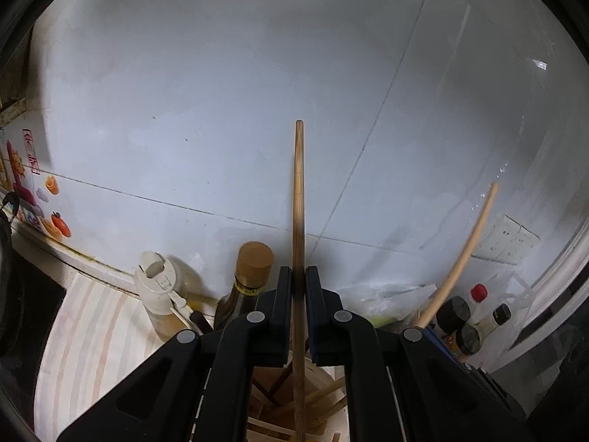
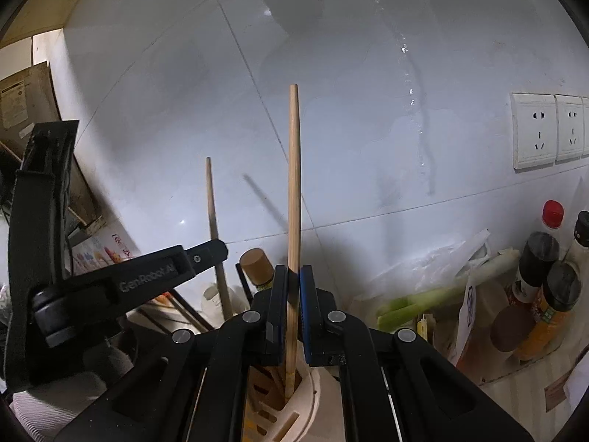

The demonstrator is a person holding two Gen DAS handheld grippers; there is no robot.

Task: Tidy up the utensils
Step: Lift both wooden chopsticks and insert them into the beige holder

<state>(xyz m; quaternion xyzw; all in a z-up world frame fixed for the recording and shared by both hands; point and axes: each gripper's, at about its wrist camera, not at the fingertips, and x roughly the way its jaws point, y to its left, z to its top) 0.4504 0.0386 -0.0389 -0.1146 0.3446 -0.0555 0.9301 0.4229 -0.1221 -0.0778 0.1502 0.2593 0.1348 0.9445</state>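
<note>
In the left wrist view my left gripper [image 1: 299, 276] is shut on a dark wooden chopstick [image 1: 299, 191]. The stick stands upright, and its lower end reaches down into a cream utensil holder [image 1: 325, 374] that has several sticks in it. My right gripper [image 2: 293, 276] is shut on a paler chopstick [image 2: 293, 184], whose lower end sits in a slot of the same holder [image 2: 313, 394]. The right wrist view also shows the left gripper [image 2: 219, 248] at the left with its chopstick [image 2: 211, 199]. The pale chopstick [image 1: 467, 250] leans at the right of the left wrist view.
A brown-capped bottle [image 1: 254, 261] and a white-lidded bottle [image 1: 154, 283] stand behind the holder against the tiled wall. Spice jars [image 2: 556, 287], a plastic bag and green stalks [image 2: 423, 302] crowd the right. Wall sockets [image 2: 533, 129] sit above them. A dark stove [image 1: 22, 313] lies at the left.
</note>
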